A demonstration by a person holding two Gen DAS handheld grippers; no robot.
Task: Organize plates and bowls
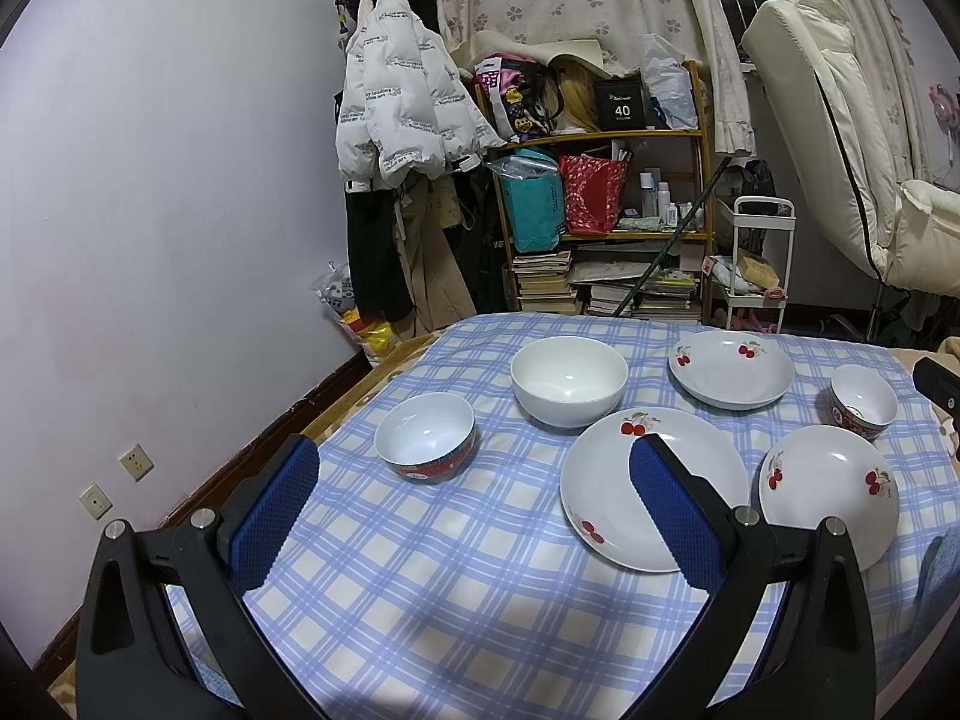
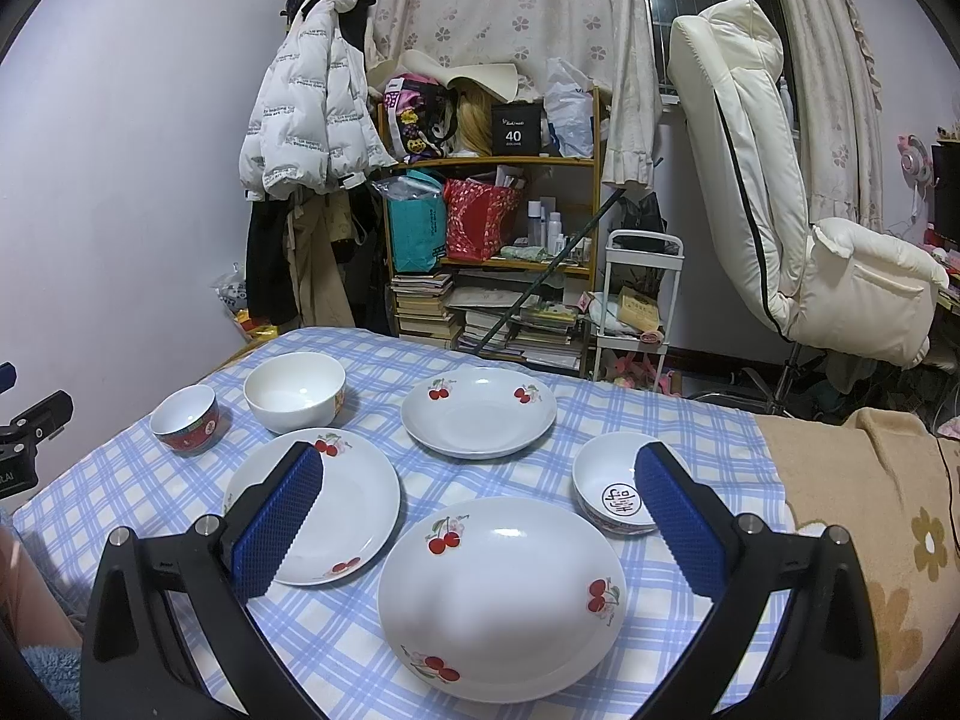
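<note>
On the checked tablecloth, left view: left gripper wide apart, empty; red-rimmed bowl ahead, white bowl beyond. Right view: right gripper wide, empty, above nearest cherry plate. Best pinch its rim and stack onto the neighbouring plate.

Left gripper hangs wide open above the checked tablecloth; red-rimmed bowl between its fingers; cherry plate behind the right finger.

Glossy white glazed ceramic on cherry-print plates and plain bowl; soft matt woven cloth, checked tablecloth; textured blue rubbery pads on matt black plastic fingers.
</note>
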